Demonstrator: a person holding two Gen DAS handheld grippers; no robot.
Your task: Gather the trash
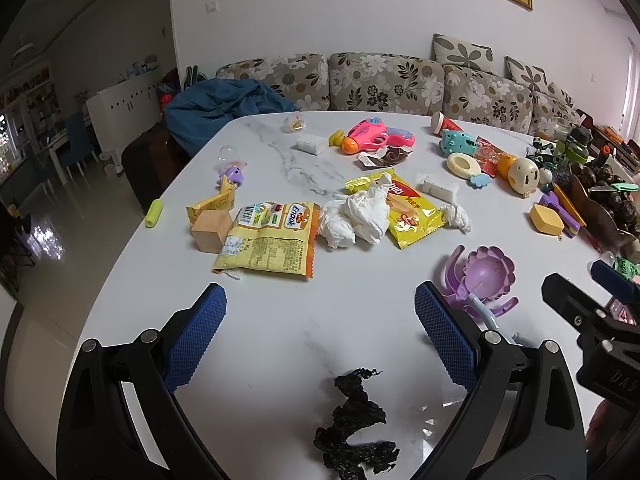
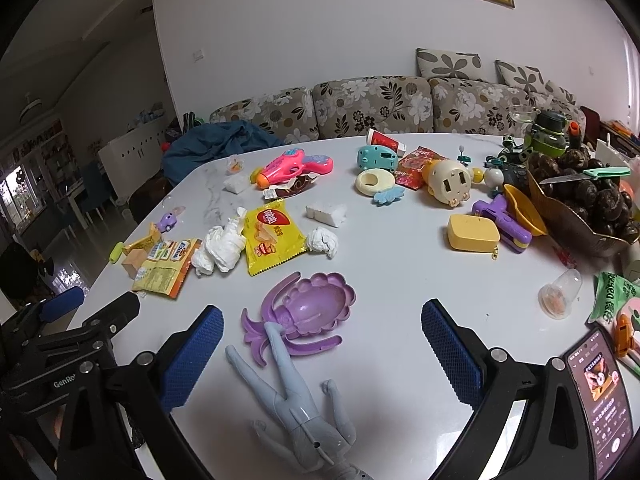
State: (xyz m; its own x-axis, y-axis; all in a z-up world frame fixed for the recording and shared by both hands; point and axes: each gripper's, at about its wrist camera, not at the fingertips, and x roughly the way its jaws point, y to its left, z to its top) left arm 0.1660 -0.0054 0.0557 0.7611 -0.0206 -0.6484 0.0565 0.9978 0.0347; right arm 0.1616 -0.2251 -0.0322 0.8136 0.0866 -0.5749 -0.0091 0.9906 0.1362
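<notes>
— What's the room from where you sit?

— A living room: a floral sofa (image 1: pixel 384 80) along the white wall, and in front of it the white marble counter (image 1: pixel 280 332) I'm working over, crowded with toys and litter.

— Where's the trash?

— Mid-counter, left of centre. Biggest is the flat yellow Enaak snack bag (image 1: pixel 268 240), lying beside a wooden block (image 1: pixel 210 230). Right of it sits a crumpled white tissue wad (image 1: pixel 356 216), overlapping the yellow biscuit wrapper (image 1: pixel 412 208). A smaller tissue ball (image 1: pixel 456 218) lies just beside that wrapper's right edge. Closest to me, a black crinkled scrap (image 1: pixel 356 424) lies between the left fingers.

— And the toys?

— A pink toy gun (image 1: pixel 372 136) at the far side, a purple flower-shaped mould (image 2: pixel 308 308) near the front, touching a grey doll figure (image 2: pixel 300 396).

— Your grippers?

— My left hand-held gripper (image 1: pixel 320 312) hangs over the counter, jaws spread wide, nothing between the pads. My right hand-held gripper (image 2: pixel 322 334) is likewise wide apart and empty, above the mould and doll.
</notes>
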